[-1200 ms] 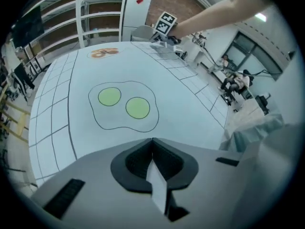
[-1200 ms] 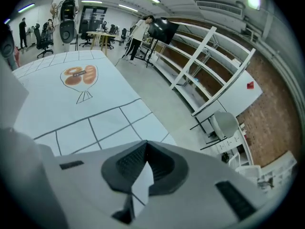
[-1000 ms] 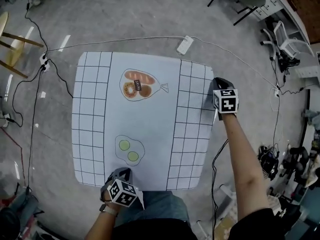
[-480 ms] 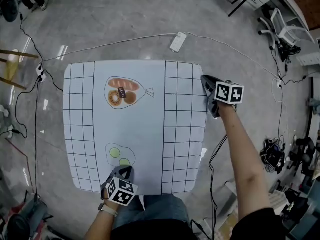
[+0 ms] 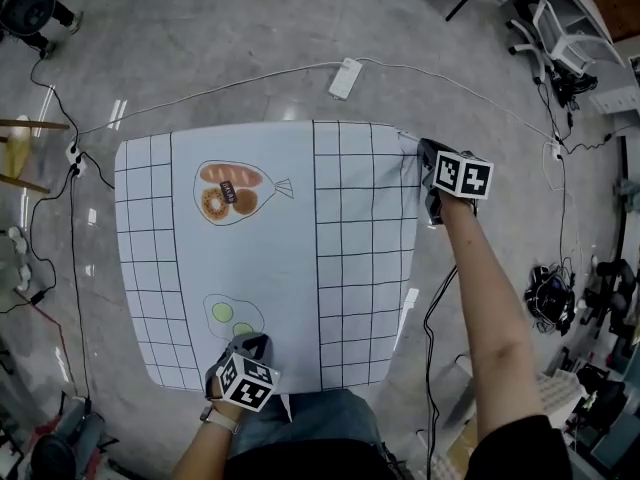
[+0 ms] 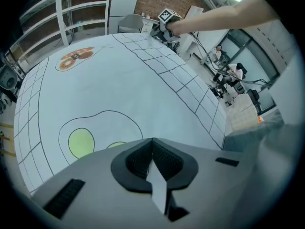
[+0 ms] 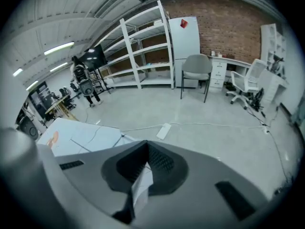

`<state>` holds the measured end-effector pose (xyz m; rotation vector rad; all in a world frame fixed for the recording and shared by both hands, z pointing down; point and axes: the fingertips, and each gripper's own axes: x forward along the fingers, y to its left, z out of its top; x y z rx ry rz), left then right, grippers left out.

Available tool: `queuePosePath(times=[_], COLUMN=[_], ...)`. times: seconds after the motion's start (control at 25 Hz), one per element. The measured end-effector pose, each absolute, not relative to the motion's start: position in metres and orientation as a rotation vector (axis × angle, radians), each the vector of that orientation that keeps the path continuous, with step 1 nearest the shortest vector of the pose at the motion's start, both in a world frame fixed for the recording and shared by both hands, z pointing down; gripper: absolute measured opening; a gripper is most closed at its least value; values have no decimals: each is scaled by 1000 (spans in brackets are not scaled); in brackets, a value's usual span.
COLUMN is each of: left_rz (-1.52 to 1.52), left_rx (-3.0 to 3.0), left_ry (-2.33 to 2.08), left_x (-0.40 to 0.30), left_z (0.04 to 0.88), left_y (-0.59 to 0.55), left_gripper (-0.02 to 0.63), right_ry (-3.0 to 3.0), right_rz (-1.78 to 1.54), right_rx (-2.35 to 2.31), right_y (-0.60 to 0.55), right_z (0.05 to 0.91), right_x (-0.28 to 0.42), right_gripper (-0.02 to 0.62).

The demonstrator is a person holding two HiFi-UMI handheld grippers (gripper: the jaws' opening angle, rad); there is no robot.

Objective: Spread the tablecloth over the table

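A pale tablecloth (image 5: pixel 260 268) with black grid bands, a drawn bread bag and drawn eggs lies spread flat over the table. My left gripper (image 5: pixel 247 348) is at the cloth's near edge, beside the egg drawing, and is shut on that edge. In the left gripper view a strip of cloth (image 6: pixel 159 185) sticks out between the closed left gripper (image 6: pixel 152 149). My right gripper (image 5: pixel 426 160) is at the far right corner. Its jaws have just been closing, and a fold of cloth (image 7: pixel 139 190) is pinched in the right gripper (image 7: pixel 145 159).
A white power strip (image 5: pixel 345 78) and cables lie on the concrete floor beyond the table. Office chairs (image 5: pixel 555 38) stand at the far right, and a wooden stool (image 5: pixel 20 148) at the left. The right gripper view shows shelving (image 7: pixel 143 51) and a grey chair (image 7: pixel 196 70).
My right gripper has rolled and moved along the cloth's right edge toward the far corner. My left gripper has stayed shut on the near edge while shifting slightly sideways.
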<state>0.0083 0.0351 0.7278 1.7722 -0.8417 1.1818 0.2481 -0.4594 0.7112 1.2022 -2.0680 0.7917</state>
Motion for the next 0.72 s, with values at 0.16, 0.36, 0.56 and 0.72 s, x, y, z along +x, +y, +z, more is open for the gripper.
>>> queuePosePath(times=[0.16,0.36,0.56,0.72], left_rz=[1176,1172,1166,1204], left_rx=[1777,1780,1790,1808], left_ry=[-824,-819,-836,-798], left_x=[9,8,8,16], left_z=[728,728,728,726], left_y=[34,33,34,38], left_gripper=[14,14,14,14], right_ry=[-2021,-1952,-2098,-2148], right_rz=[787,833,616,323], right_rx=[1218,1364,1205,904], right_y=[-459,-465,-443,-402], right_z=[726,726,691,683], right_x=[263,281,239,172], right_gripper=[9,12,11,11])
